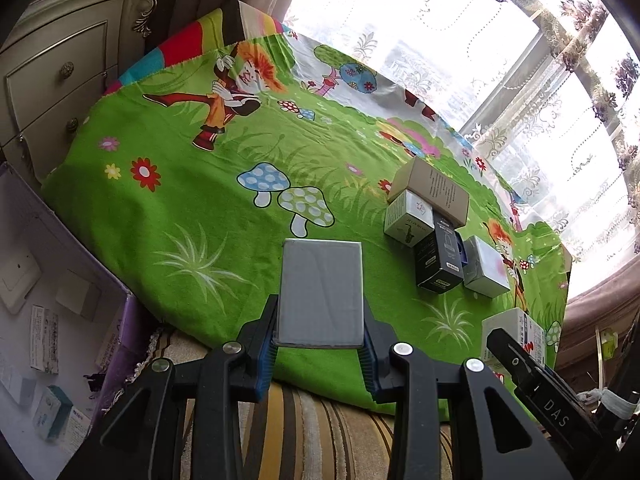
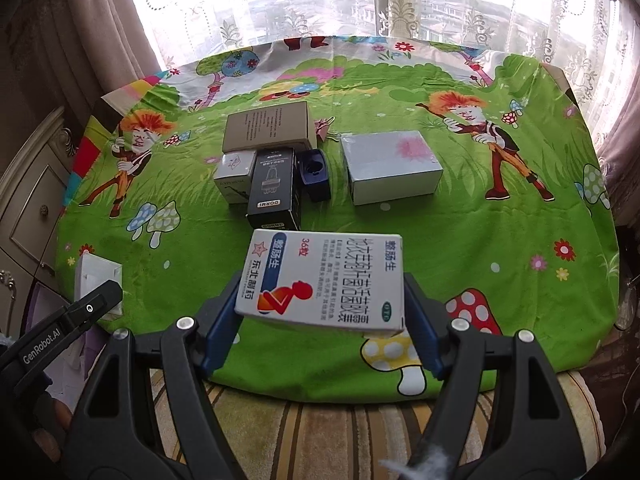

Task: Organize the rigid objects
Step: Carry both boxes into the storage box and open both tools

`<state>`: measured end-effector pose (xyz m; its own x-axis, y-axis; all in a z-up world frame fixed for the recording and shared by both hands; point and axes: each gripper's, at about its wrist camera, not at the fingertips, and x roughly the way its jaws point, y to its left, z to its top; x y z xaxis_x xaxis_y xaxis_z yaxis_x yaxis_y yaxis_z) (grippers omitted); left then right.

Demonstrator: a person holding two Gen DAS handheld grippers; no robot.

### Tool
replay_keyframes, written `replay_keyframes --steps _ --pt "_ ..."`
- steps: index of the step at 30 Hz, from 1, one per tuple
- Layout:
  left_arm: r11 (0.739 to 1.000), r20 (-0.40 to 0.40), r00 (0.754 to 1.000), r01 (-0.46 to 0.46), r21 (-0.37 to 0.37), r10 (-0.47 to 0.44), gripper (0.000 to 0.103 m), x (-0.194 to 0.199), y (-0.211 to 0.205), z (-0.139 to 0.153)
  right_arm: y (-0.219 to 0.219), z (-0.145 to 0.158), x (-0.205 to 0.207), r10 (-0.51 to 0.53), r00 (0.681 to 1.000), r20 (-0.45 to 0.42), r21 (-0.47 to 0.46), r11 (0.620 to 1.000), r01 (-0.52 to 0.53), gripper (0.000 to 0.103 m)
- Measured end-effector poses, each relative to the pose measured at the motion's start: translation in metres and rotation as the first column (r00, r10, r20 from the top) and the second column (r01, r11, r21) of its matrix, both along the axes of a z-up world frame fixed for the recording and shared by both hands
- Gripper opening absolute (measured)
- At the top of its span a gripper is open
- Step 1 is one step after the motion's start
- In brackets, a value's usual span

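My left gripper is shut on a flat grey box, held above the near edge of the green cartoon cloth. My right gripper is shut on a white medicine box with Chinese print, also above the near edge. A group of boxes sits mid-cloth: a tan box, a small white box, a black box, a blue holder and a white-pink box. The same group shows in the left wrist view.
An open purple-walled carton with small packs sits left of the cloth. A cream dresser stands at far left. Lace curtains and a window lie behind. A striped surface runs under the cloth's near edge.
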<state>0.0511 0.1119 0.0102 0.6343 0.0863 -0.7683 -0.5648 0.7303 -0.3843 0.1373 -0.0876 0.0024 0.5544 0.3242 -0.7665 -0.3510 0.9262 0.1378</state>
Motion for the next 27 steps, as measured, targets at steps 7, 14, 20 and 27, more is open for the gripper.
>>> replay_keyframes --steps 7,14,20,27 --pt "0.995 0.009 0.995 -0.098 -0.034 0.098 0.036 -0.04 0.036 0.002 0.039 0.006 -0.028 0.131 0.991 -0.003 -0.001 0.991 -0.131 0.077" --pt "0.974 0.007 0.977 -0.214 -0.072 0.215 0.036 -0.086 0.075 -0.003 0.088 0.009 -0.061 0.281 0.96 0.001 -0.023 0.959 -0.281 0.077" --pt "0.949 -0.005 0.952 -0.307 -0.075 0.307 0.036 -0.12 0.105 -0.009 0.131 0.01 -0.089 0.399 0.917 -0.004 -0.043 0.916 -0.399 0.077" --pt "0.916 -0.02 0.919 -0.395 -0.074 0.394 0.036 -0.155 0.131 -0.017 0.184 0.008 -0.126 0.548 0.836 -0.016 -0.07 0.834 -0.547 0.077"
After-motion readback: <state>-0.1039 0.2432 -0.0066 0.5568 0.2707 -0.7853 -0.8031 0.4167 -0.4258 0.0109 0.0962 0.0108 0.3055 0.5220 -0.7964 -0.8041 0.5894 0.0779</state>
